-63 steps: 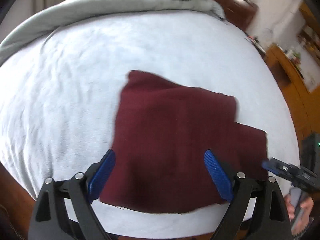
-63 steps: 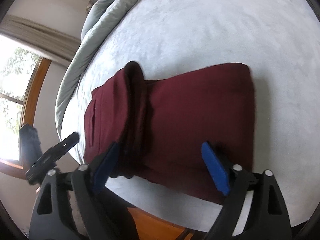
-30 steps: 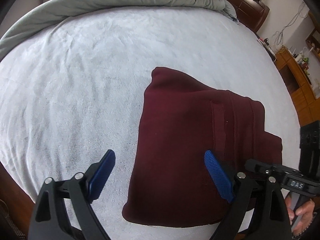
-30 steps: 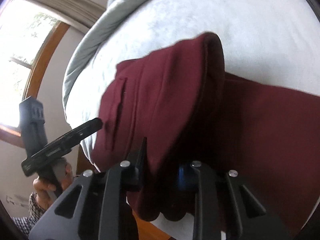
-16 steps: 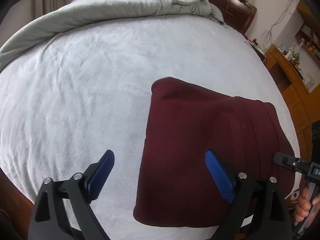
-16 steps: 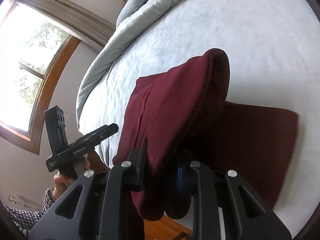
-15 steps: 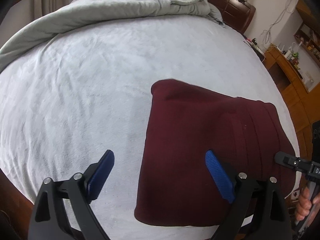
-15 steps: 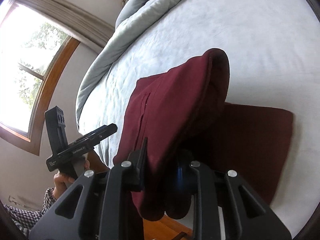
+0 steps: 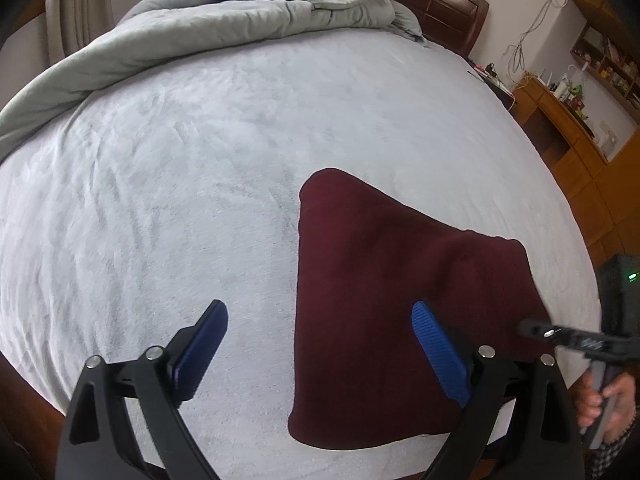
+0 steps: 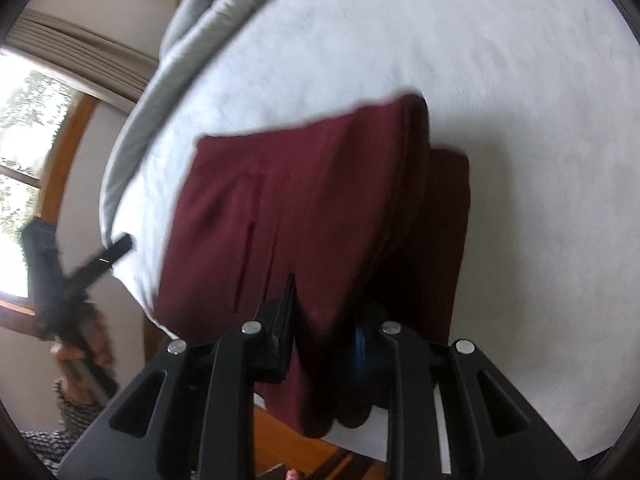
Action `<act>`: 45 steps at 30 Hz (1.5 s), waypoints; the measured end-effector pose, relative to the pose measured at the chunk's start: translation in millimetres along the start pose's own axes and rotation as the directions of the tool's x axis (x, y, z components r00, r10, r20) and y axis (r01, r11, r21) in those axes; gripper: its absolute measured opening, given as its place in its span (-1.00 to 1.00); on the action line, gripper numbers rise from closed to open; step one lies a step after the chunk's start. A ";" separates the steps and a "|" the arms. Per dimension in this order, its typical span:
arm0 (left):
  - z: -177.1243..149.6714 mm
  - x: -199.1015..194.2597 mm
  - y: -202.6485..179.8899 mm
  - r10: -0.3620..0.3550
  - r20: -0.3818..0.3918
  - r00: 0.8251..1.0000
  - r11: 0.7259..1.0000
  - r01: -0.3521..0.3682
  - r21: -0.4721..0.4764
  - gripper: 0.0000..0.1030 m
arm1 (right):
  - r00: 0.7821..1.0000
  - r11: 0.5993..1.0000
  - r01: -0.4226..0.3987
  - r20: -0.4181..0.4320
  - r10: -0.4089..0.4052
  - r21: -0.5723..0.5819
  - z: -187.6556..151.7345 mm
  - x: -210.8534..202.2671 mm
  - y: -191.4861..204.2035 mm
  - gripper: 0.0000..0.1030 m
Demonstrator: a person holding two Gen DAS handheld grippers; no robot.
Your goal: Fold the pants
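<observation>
The left gripper (image 9: 318,344) is held wide apart above the pale sheet (image 9: 168,184), with nothing between its 2 blue pads (image 9: 438,354). The maroon pants (image 9: 394,312) are seen lying folded on the bed near its front edge, just right of the left pad. At the far right, the right gripper (image 10: 326,326) is clamped narrowly on a lifted fold of the pants (image 10: 288,200). A grey duvet (image 9: 208,12) is bunched along the far side.

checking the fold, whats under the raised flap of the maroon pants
Under the raised flap, held by the right hand-held gripper, a lower layer of the maroon pants lies on the pale bedspread. Most of that layer is covered.
</observation>
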State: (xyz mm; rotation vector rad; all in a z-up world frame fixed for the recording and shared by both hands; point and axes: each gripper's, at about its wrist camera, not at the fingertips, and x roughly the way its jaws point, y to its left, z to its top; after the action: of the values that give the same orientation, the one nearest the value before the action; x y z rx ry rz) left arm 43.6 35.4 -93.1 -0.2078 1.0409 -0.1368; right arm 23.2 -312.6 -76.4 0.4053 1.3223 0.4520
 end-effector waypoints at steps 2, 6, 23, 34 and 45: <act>0.0 -0.3 -1.1 -0.002 0.001 1.000 1.000 0.002 0.002 0.83 | 1.000 1.000 0.006 0.003 -0.006 0.004 -3.3 4.6 -2.1 -0.56; 1.0 3.1 -1.0 0.002 -0.006 1.000 1.000 -0.002 0.003 0.83 | 1.000 1.000 0.013 0.005 -0.013 -0.008 -4.7 4.1 1.4 -0.56; -9.1 15.4 3.9 0.007 -0.063 0.998 1.000 -0.009 -0.029 0.84 | 0.997 1.000 -0.007 0.080 0.007 -0.002 20.9 -35.4 -2.9 0.04; -14.8 19.9 -5.2 -0.008 -0.093 0.996 1.000 0.005 -0.027 0.84 | 0.997 0.995 -0.070 0.033 0.067 0.076 95.2 6.7 -27.2 -0.81; -15.0 28.0 -11.4 -0.012 -0.113 0.993 1.000 0.011 -0.014 0.84 | 0.994 0.980 -0.055 0.106 0.035 0.191 88.7 -5.4 -58.6 -0.87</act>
State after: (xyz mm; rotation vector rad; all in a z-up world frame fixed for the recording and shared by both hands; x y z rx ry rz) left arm 44.4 16.9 -121.3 -0.2203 1.1542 -0.1535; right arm 114.1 -367.4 -84.9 0.6137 1.2637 0.3363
